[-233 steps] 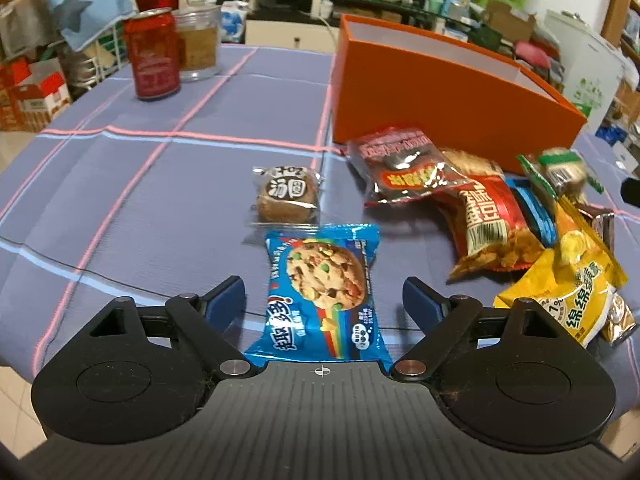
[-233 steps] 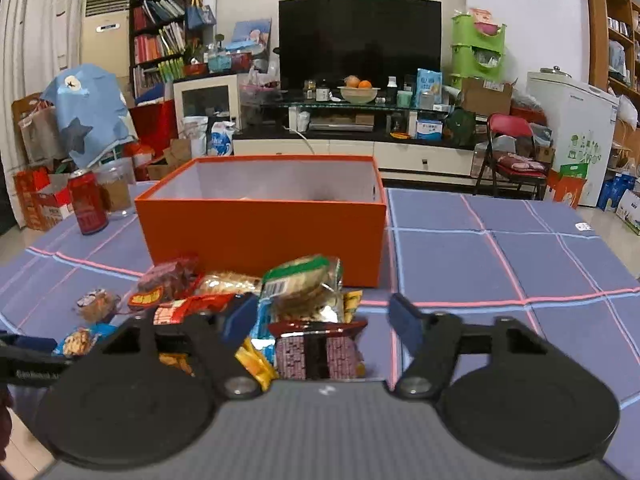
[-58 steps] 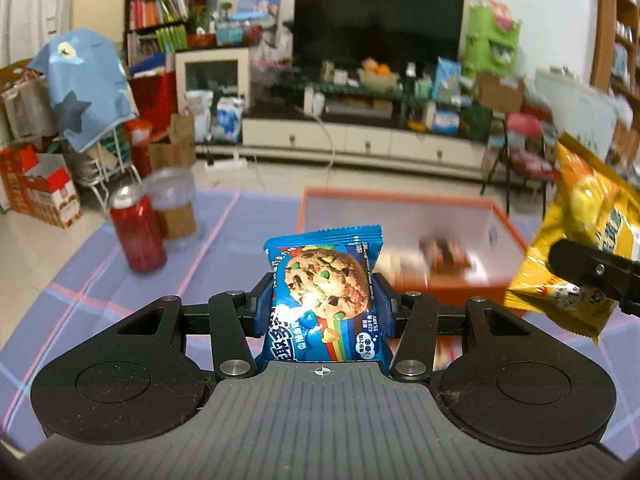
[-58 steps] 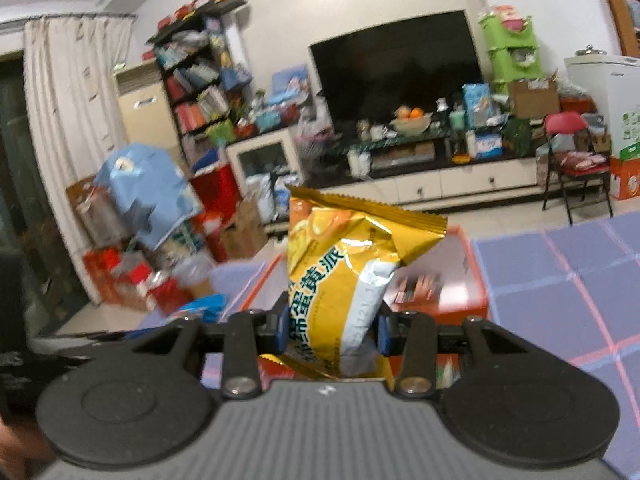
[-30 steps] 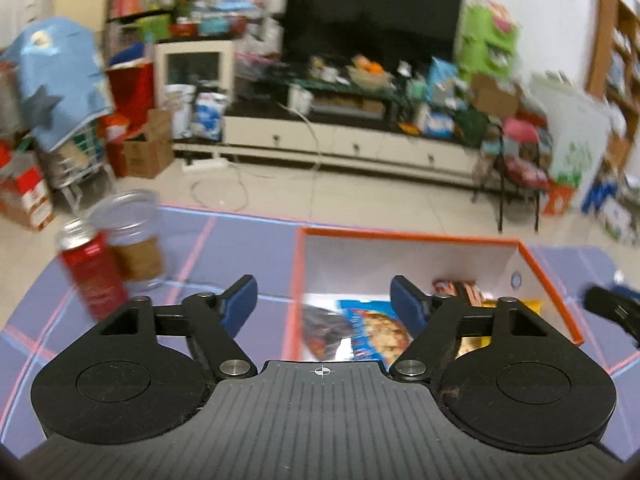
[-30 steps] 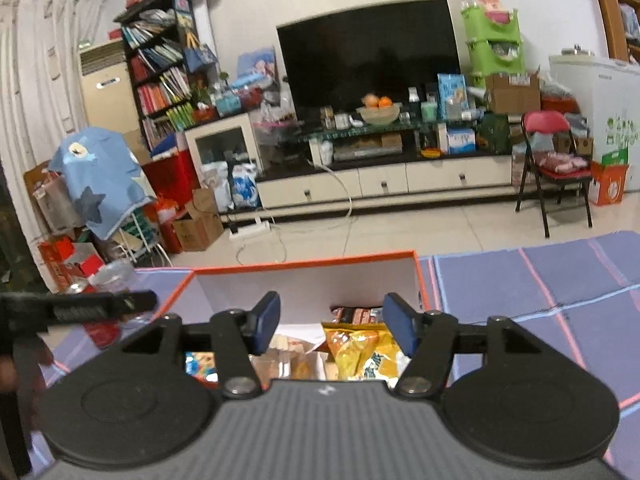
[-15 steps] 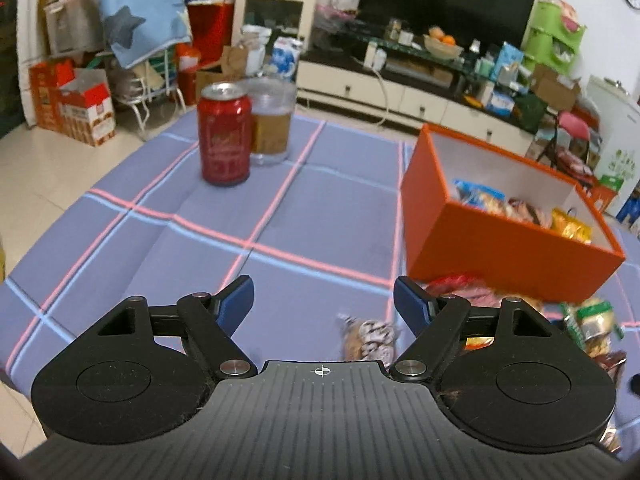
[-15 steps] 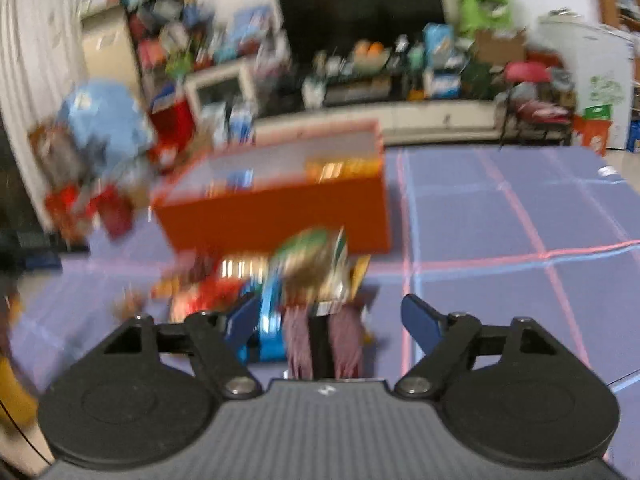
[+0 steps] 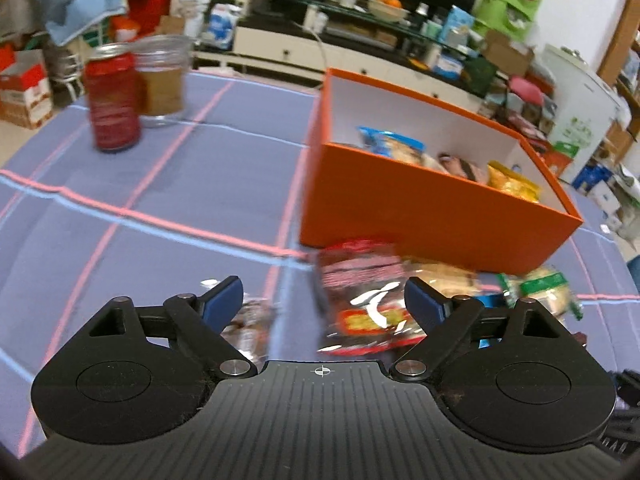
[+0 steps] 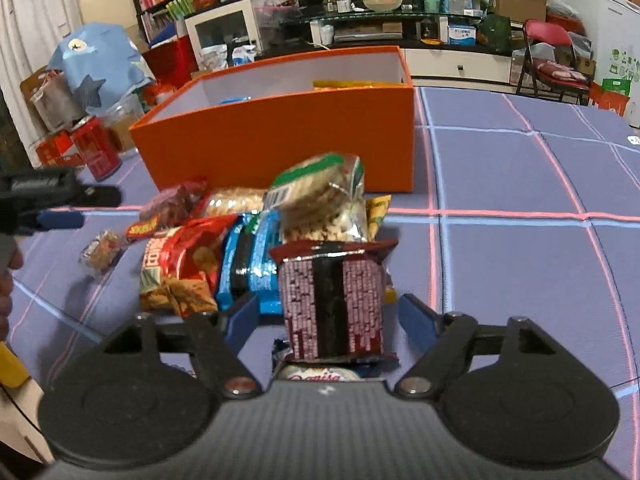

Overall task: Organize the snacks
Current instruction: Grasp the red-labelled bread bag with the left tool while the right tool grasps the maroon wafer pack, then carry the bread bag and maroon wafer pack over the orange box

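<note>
Left gripper (image 9: 323,302): jaws apart, just been opening wider; nothing clamped. A red packet (image 9: 366,300) is seen between the blue pads on the cloth (image 9: 160,208), blurred, untouched. A small clear-wrapped snack (image 9: 250,320) lies by the left pad.

Right gripper (image 10: 328,318): jaws apart, just been opening; a maroon packet (image 10: 334,304) is framed between the pads, a gap visible on each side.

Orange box (image 10: 280,140) stands behind the snack pile, open; 3 packets are seen inside from the left view: blue (image 9: 390,146), dark (image 9: 456,166), yellow (image 9: 512,182).

Pile in front of the box: green-topped bag (image 10: 324,200), blue packet (image 10: 256,264), red bag (image 10: 180,264).

Red can (image 9: 112,100) and glass jar (image 9: 164,80) stand together, well apart from the box.
</note>
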A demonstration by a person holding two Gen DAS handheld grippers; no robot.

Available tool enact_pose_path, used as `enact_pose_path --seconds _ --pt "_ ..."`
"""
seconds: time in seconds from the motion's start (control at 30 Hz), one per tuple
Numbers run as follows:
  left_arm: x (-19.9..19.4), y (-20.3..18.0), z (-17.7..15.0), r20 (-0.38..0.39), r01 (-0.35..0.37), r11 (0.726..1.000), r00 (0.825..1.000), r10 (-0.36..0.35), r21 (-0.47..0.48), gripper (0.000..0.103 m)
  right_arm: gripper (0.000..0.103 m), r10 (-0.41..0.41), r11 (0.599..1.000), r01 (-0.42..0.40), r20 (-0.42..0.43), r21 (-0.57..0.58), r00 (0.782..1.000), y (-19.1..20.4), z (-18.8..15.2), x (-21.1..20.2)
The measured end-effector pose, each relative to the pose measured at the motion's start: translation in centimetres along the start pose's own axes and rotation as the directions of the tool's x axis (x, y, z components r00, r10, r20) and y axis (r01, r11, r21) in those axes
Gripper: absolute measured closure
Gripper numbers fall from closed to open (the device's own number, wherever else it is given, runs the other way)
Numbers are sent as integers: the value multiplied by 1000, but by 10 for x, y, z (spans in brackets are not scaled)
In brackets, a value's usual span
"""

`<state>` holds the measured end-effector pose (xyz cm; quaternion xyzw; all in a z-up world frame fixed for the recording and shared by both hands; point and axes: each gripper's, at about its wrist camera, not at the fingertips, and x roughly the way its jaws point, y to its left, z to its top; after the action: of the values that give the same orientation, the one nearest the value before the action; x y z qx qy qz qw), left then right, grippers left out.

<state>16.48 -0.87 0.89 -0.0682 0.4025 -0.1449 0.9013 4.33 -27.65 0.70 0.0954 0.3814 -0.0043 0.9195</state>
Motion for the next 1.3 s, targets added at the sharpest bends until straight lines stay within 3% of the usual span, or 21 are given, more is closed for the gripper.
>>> enact_pose_path --seconds 0.33,0.47,0.57,0.63,0.67,0.77,0.93,1.13,1.3 --pt "31 -5 3 -44 -13 997 999 10 -70 32 25 7 1000 -7 -18 10 1000 -5 4 10" --pt "47 -13 4 -64 -27 998 998 23 -58 33 38 13 1000 -12 -51 16 999 -4 2 16" --pt "57 -19 -1 -111 -3 999 994 -1 -32 50 47 13 1000 -12 -54 12 998 -5 2 17" --pt "56 -22 -2 -114 -10 1000 993 10 -5 69 47 13 1000 -12 -37 16 999 -6 4 12" --pt "53 -22 -1 -117 -24 1000 993 25 3 70 47 10 1000 -9 -16 12 1000 -5 5 7" --pt "31 -21 4 -68 -39 999 997 41 26 72 47 -17 1000 19 83 -25 996 -1 7 -15" --pt "-21 -23 5 88 -70 994 994 62 90 72 47 -59 995 73 191 -67 980 9 9 -33" --pt "-28 -31 -2 127 -192 966 977 172 173 73 47 -35 995 51 172 -89 984 19 10 -28" --pt "-21 -29 -4 110 -217 957 974 199 192 73 47 -27 994 41 143 -100 989 23 9 -24"
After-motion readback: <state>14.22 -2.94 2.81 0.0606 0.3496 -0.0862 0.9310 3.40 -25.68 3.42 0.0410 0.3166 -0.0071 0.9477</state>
